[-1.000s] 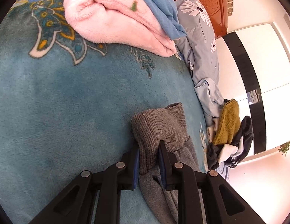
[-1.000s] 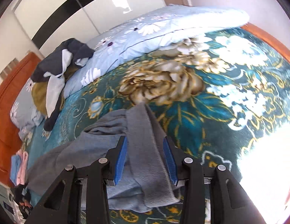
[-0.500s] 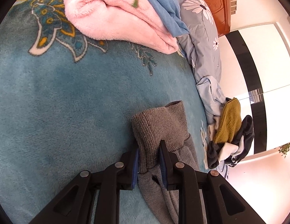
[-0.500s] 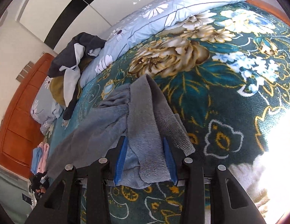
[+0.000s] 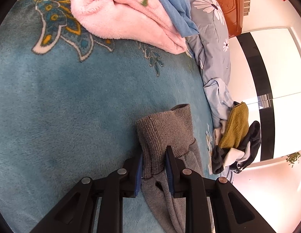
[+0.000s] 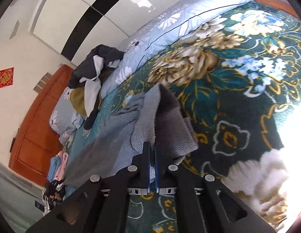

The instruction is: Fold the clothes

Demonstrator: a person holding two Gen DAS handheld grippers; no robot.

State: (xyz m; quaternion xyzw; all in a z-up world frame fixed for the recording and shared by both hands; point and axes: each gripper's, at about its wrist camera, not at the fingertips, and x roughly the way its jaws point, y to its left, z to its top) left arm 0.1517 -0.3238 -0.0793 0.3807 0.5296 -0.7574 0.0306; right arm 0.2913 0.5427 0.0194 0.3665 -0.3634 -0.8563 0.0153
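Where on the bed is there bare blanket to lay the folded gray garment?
Open teal blanket lies left of the gray garment, below the pink fleece. Crowded: the clothes pile to the right, by the floral quilt.

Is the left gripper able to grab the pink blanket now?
Probably not: the left gripper is shut on the grey sweater's cuff, and the pink blanket lies well ahead across the bed.

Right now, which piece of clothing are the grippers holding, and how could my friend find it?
Look at the teal flowered blanket covering the bed. In its middle lies a grey knit garment, pinched by each hand-held gripper. Unlike the folded pink and blue pieces nearby, it is ribbed and unfolded.
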